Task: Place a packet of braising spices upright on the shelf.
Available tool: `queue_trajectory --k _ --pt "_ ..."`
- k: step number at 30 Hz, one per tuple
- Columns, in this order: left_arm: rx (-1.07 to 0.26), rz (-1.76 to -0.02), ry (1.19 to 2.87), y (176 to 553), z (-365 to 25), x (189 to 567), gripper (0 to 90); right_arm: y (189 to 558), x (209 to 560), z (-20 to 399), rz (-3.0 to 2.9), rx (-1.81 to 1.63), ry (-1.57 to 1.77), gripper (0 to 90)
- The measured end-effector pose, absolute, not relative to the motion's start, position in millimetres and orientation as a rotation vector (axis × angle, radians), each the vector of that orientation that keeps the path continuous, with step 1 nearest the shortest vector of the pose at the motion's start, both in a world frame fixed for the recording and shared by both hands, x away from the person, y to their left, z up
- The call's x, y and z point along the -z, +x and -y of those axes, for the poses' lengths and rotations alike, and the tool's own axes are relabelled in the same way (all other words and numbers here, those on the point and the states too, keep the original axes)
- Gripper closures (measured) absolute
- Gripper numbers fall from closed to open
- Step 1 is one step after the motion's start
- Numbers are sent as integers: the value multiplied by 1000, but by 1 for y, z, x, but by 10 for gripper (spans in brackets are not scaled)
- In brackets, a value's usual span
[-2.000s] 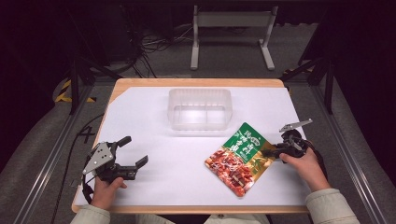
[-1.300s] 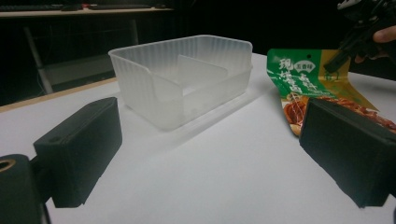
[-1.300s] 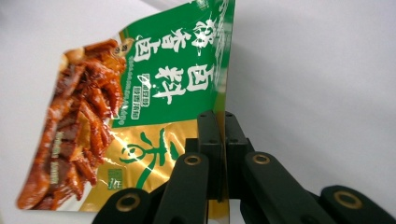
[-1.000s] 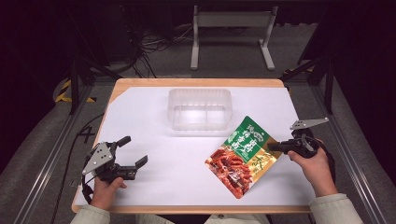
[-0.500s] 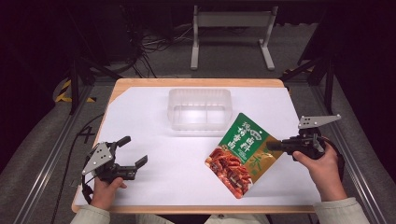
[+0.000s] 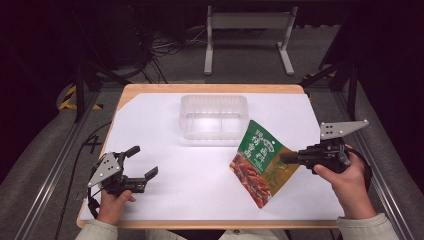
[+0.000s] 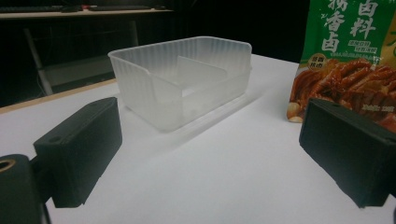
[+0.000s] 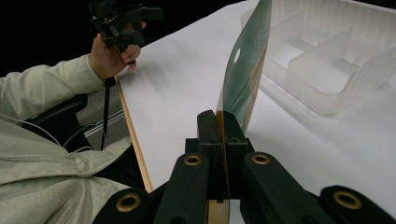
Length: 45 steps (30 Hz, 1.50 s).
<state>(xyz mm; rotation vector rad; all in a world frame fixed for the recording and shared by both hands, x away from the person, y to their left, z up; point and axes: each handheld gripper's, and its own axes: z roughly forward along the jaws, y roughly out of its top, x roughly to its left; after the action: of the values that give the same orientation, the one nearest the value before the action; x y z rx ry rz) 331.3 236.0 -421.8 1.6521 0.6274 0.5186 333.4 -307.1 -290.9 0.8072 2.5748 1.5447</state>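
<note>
A white sheet covers the bench (image 6: 165,200) in a dark room. The right gripper (image 6: 286,158) has its fingers (image 8: 208,135) clamped on one edge of the pouch (image 6: 260,160), which hangs partly lifted above the bench's right side, near the tub (image 6: 214,116). Its long axis slants from the green top by the tub down to the front. The green top bears white Chinese characters, too small to read, above pictured reddish food. The left gripper (image 6: 142,162) rests front left, fingers (image 7: 81,149) wide apart and empty.

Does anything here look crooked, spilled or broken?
Nothing spilled or broken. The snack pouch hangs tilted, pinched at one edge by the right claw, its lower corner near the table. The clear container sits upright and empty.
</note>
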Motion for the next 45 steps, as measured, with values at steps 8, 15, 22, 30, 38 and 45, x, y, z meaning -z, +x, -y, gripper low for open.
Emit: queue_trajectory --k 8,15,22,30,38,45 --pt "-520 -627 1651 332 -236 422 65 337 278 308 -2546 -1544 794 900" --pt "-519 -628 1652 332 -236 422 65 344 268 312 -2513 -1555 813 900" --pt "-520 -628 1651 332 -236 422 65 350 254 313 -2493 -1597 817 900" --pt "-518 -629 1648 331 -236 422 65 356 241 310 -2486 -1616 804 900" --pt "-519 -630 1649 330 -237 422 65 365 230 307 -2476 -1661 797 900" --pt "-523 -637 1646 328 -240 422 65 373 222 302 -2476 -1675 779 900"
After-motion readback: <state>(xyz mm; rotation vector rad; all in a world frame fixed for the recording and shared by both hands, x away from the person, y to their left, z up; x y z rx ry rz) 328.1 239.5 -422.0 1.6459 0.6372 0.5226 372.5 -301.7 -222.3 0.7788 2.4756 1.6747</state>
